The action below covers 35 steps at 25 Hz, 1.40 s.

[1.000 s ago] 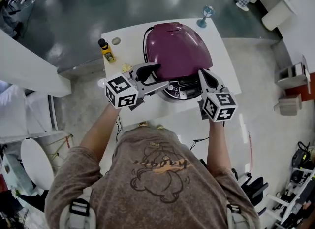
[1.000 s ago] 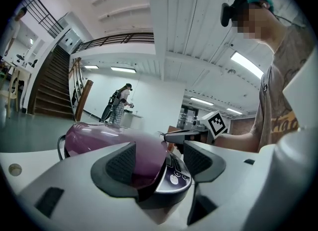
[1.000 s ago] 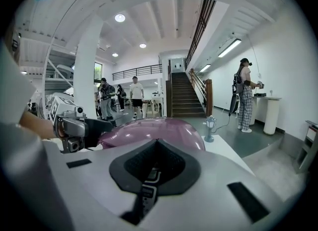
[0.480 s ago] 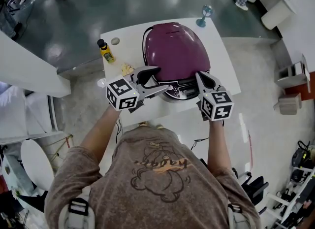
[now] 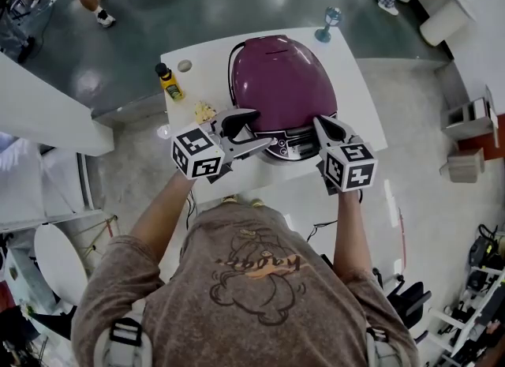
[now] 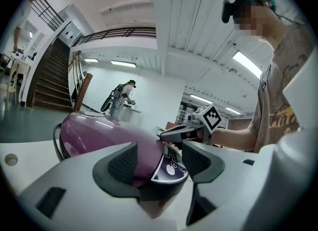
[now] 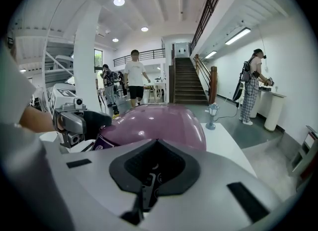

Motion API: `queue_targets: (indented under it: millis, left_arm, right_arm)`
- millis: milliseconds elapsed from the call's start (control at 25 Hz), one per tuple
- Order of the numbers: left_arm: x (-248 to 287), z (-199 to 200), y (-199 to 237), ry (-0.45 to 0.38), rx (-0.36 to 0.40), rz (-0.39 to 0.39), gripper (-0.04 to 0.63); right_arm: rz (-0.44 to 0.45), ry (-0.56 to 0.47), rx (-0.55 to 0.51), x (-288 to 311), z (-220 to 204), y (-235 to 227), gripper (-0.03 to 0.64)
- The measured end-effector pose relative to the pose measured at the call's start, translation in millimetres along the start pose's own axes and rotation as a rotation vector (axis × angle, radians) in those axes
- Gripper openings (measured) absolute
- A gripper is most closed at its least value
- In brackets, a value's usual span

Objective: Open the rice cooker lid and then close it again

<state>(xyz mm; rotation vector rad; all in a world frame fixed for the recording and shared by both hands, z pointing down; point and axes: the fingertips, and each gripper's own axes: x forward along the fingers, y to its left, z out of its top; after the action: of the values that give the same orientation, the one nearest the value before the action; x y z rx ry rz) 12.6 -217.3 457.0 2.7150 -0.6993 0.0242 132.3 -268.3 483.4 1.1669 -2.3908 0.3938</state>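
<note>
The rice cooker [image 5: 280, 81] stands on the white table [image 5: 363, 97] with its purple lid [image 6: 99, 135] down. My left gripper [image 5: 256, 127] is at the cooker's front left. Its jaws are open and have just been closing a little. The dark control panel [image 6: 171, 168] shows between them, and the pads [image 6: 124, 163] are not pressing on it. My right gripper [image 5: 319, 122] is at the front right with its tip at the lid's front edge. Its jaws are shut with nothing in them [image 7: 155, 168]. The lid [image 7: 159, 123] fills the middle of the right gripper view.
A yellow bottle [image 5: 170, 81], a small yellowish lump [image 5: 203, 110] and a round hole [image 5: 185, 65] are on the table's left part. A stemmed glass [image 5: 331, 22] stands at the far right corner. People move on the floor beyond the table.
Both grippers stay at the cooker's front, and the right one has tilted slightly. The lid stays down. A passer-by at the top left has walked on.
</note>
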Motion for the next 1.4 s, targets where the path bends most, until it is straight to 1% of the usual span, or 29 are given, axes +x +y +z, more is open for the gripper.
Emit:
queue_targets:
  millis: [200,360,520,640,760,920,1120,1240,1320,1400]
  left_arm:
    - [0,-4,2,0.001,-0.008,0.004,0.295]
    - [1,-2,3,-0.005,-0.012,0.009,0.291]
    - [1,-3,4,-0.012,-0.025,0.016,0.285]
    - [1,-3,5,-0.015,-0.035,0.021,0.284]
    - [1,-4,5,-0.011,-0.055,0.026,0.284]
    - [-1,-5,4,0.002,-0.084,0.05,0.284]
    - [-10,-2,3,-0.002,-0.089,0.12,0.284]
    - [-16,8,1,-0.03,-0.095,0.149,0.284]
    - [-21,18,-2,-0.062,-0.101,0.166,0.284]
    - [-25,26,-6,-0.087,-0.099,0.174,0.284]
  right_arm:
    - [0.01,0.019,0.06,2,-5,0,0.005]
    - [-0.022,0.041,0.018,3,-4,0,0.005]
    - [-0.036,0.054,0.009,4,-6,1,0.005]
    - [-0.032,0.063,-0.005,5,-6,1,0.005]
    - [-0.019,0.061,0.005,4,-6,1,0.005]
    - [-0.013,0.065,-0.023,5,-6,1,0.006]
    - [0.029,0.029,-0.038,3,-7,0,0.008]
    - [0.053,-0.004,-0.027,2,-5,0,0.008]
    - [0.044,-0.024,-0.034,2,-3,-1,0.006]
    - [0.019,-0.068,-0.044,-3,4,-2,0.006]
